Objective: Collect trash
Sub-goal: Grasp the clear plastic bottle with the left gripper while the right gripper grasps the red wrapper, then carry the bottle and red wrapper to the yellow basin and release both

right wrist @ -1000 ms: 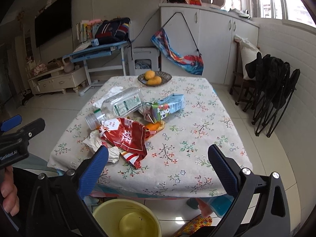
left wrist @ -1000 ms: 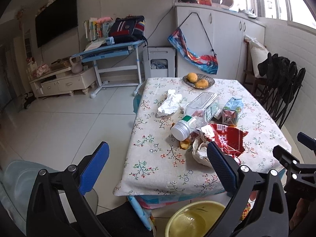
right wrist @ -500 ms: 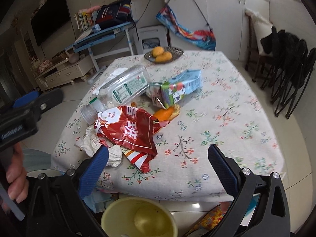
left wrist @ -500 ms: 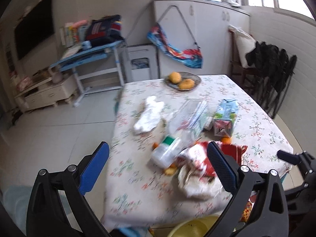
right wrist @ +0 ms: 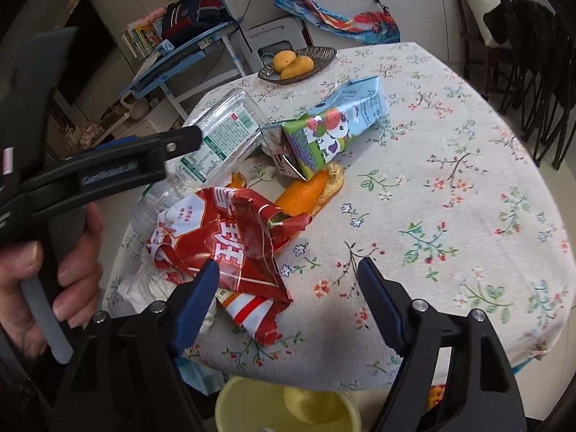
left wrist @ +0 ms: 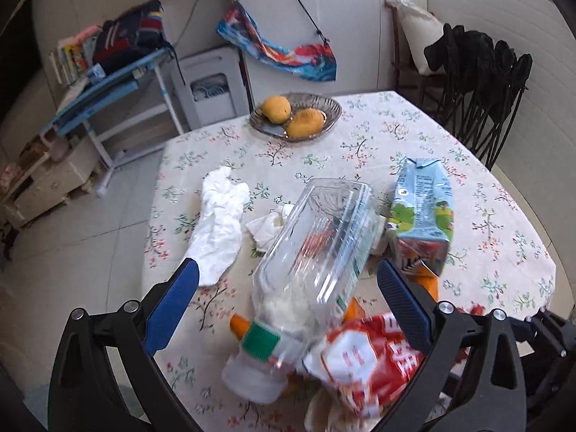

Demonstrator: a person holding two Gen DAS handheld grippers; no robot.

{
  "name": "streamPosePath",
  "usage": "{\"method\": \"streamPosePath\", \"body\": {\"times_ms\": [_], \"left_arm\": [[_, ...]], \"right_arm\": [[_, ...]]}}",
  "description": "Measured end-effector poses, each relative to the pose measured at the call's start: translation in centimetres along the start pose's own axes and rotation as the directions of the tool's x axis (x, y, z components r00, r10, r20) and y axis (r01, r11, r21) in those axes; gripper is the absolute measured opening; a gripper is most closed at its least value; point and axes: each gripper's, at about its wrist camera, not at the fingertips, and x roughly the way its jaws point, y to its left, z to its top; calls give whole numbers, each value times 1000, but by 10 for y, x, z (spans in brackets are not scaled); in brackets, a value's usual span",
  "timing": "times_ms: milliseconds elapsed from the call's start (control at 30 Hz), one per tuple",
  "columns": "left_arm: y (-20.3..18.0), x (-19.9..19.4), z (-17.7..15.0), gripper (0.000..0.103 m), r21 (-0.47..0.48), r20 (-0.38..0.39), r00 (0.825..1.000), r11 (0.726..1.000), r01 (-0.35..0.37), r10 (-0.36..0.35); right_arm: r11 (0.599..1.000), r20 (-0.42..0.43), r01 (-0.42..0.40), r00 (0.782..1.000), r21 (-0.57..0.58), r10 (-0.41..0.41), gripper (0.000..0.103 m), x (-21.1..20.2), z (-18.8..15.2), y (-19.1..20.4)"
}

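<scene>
Far left of right-wrist view: bare hand (right wrist: 46, 266) wrapped around grey handle of left gripper (left wrist: 286, 289), tilted steeply down over near left corner of table in floral cloth (right wrist: 468, 194). Blue-padded fingers (left wrist: 172, 304) spread wide, straddling clear plastic bottle with green label and white cap (left wrist: 313, 252) lying on its side; pads apart from it, nothing gripped. Left of bottle, crumpled white tissue (left wrist: 219, 230) flat on cloth. Below bottle neck, red foil snack bag with white print (right wrist: 230, 241), crushed, partly over more white paper at table edge. Right of bottle, light-blue milk carton with cow picture (right wrist: 334, 129) on its side, orange peel (right wrist: 306, 194) touching its lower end. Right gripper (right wrist: 288, 289) angled down at near table edge, jaws closing, left blue finger (right wrist: 196, 306) at snack bag's lower corner; contact unclear, right finger over bare cloth. Yellow plastic bucket (right wrist: 288, 406) below table edge, between right gripper's arms. Far end: metal dish holding two mangoes (left wrist: 295, 115).
</scene>
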Motion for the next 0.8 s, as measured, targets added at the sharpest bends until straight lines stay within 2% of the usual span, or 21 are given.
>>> {"method": "streamPosePath", "body": {"times_ms": [200,300,367,433,500,567,600,800], "left_arm": [[3,22,8,95,-20,-71,996,998,58,-59],[1,29,10,82,3,-95,992,997,80,-80],[-2,35,10,67,5,-125,986,994,112,-111],[-1,36,11,65,2,-124,987,994,107,-106],[2,35,13,62,-13,-124,985,993,118,-119],[7,33,14,60,-34,-118,986,992,118,-121],[9,32,14,59,-42,-113,986,992,118,-122],[29,16,14,55,-128,-61,989,984,124,-133]], "right_arm": [[997,-24,-48,998,58,50,63,8,4,-10],[997,-31,-53,998,60,55,58,11,7,-10],[996,-40,-66,997,57,69,47,13,7,-11],[995,-46,-77,996,57,79,39,15,6,-12],[991,-57,-117,991,71,121,25,16,6,-13],[989,-54,-127,990,72,131,22,14,5,-12],[988,-44,-137,989,71,140,16,10,4,-12],[978,15,-192,981,78,192,6,-8,4,-12]]}}
